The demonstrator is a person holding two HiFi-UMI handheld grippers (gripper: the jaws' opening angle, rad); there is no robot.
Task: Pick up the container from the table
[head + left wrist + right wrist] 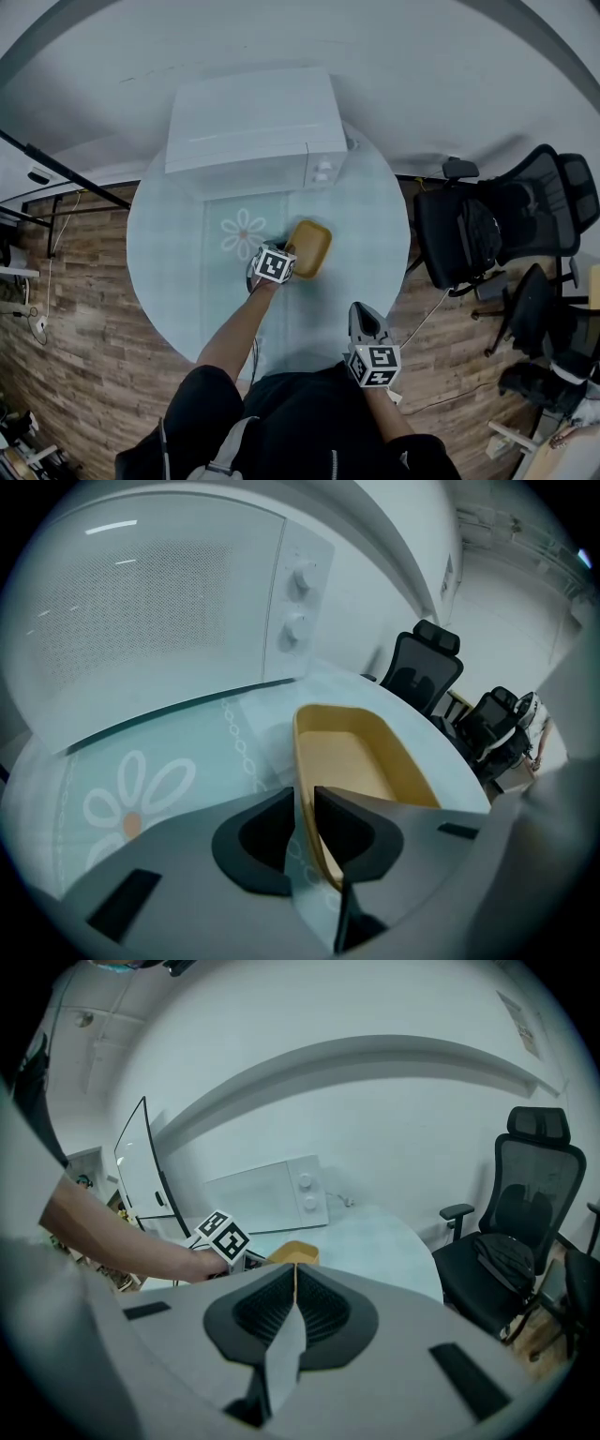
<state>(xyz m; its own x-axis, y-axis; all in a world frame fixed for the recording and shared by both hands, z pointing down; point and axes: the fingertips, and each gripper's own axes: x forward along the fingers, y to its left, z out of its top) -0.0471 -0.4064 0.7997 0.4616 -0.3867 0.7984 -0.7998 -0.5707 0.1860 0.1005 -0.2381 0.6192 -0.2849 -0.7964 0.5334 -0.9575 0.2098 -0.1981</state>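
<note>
A shallow tan container (311, 247) lies on the round glass table (366, 216), just right of a flower print. My left gripper (290, 253) reaches it from the near left. In the left gripper view the container's near left wall (361, 761) runs between the two pads, and the left gripper (300, 803) is shut on that rim, one pad inside and one outside. The container still rests on the table. My right gripper (364, 314) hangs back near the table's front edge. In its own view the right gripper (294, 1274) is shut with nothing in it, and the container (292, 1253) shows small beyond its tips.
A white microwave (253, 117) stands at the table's far side, close behind the container. Black office chairs (469, 225) crowd the right of the table on the wooden floor. A dark monitor stand (150, 1166) is off to the left.
</note>
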